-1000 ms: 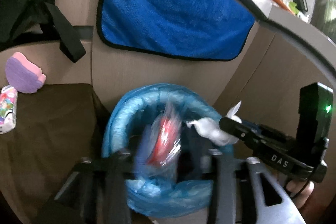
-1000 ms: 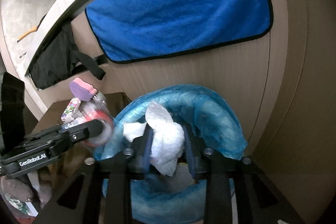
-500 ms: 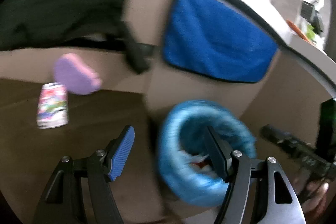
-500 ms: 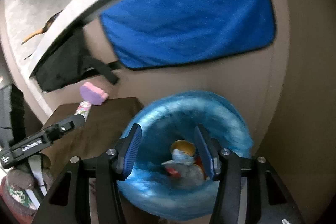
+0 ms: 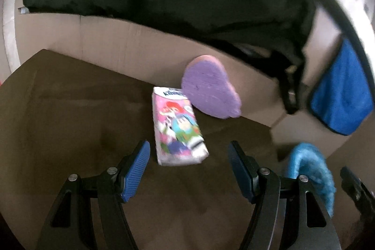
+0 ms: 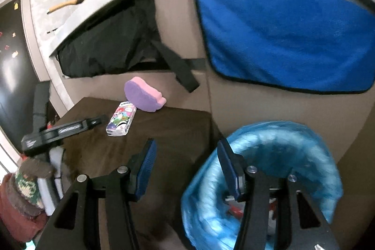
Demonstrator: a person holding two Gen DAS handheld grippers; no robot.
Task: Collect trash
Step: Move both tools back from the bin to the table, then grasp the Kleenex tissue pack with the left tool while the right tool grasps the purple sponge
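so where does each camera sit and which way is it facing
Left wrist: sits on the left claw, facing down over the brown table at the tissue pack and purple sponge; its own open fingers show.
Right wrist: sits on the right claw, facing the blue-lined bin and blue towel; its own open fingers and the left claw show.
Shared: tissue pack, sponge, table, bin, towel.
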